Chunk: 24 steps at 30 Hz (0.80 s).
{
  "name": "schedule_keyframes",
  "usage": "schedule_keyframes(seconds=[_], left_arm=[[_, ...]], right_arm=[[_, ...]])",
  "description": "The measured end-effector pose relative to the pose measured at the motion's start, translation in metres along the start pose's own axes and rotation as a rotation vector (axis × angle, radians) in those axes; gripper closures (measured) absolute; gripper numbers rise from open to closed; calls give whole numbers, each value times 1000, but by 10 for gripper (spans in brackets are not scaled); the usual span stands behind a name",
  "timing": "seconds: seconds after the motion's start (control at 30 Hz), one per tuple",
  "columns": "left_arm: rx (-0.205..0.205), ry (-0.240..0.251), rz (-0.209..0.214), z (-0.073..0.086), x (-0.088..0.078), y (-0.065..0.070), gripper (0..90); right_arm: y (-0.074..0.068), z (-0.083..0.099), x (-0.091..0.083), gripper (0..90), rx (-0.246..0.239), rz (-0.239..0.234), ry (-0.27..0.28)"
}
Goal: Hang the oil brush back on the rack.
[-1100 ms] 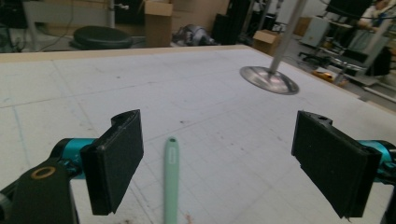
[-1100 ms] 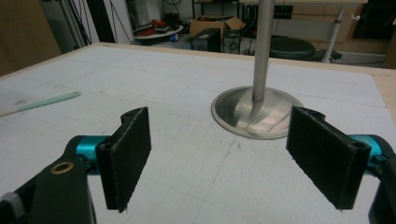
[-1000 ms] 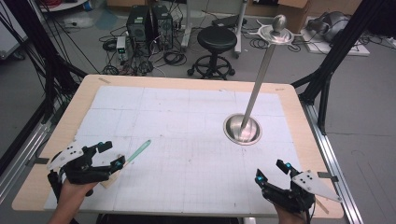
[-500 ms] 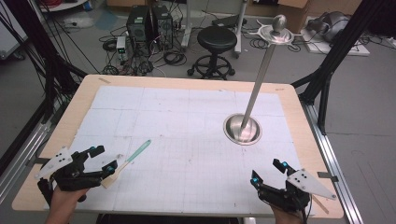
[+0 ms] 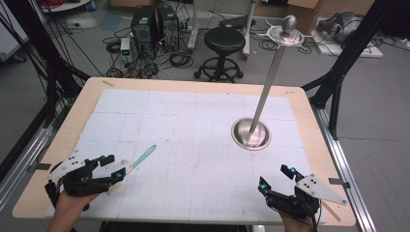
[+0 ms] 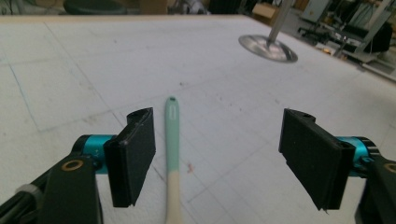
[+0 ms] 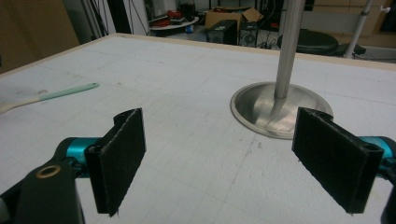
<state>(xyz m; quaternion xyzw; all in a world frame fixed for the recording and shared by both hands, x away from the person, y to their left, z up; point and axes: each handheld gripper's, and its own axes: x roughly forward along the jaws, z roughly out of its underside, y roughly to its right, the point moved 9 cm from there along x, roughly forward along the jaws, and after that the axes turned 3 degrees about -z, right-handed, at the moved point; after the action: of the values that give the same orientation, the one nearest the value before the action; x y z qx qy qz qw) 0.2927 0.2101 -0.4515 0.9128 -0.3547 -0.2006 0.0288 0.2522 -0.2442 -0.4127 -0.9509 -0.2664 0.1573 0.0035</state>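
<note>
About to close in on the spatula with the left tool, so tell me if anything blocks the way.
Nothing visible does. The spatula lies flat on the mat, already between the open jaws of the left tool, nearer one jaw, neither pad touching it. The jaws have just been closing. The metal stand is far off.

**A table, a spatula and a metal stand**

The table point(image 5: 309, 104) has a pale wooden rim and a white gridded sheet point(image 5: 193, 121) covering most of its top. A spatula point(image 5: 138, 160) with a mint-green blade and a cream handle lies flat on the sheet, just ahead of the left tongs point(image 5: 112, 166), with its handle end between their open jaws in the left gripper view. A metal stand point(image 5: 250, 134) with a round dished base and a leaning pole rests on the sheet, well ahead of the right tongs point(image 5: 275, 178) and slightly to their left.
</note>
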Motion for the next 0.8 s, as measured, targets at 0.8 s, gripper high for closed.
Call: schedule_keyframes(seconds=[0.8], left_arm=[[99, -317, -132, 34, 34, -16, 590]], right_arm=[[-1, 2, 0, 163, -5, -2, -16]])
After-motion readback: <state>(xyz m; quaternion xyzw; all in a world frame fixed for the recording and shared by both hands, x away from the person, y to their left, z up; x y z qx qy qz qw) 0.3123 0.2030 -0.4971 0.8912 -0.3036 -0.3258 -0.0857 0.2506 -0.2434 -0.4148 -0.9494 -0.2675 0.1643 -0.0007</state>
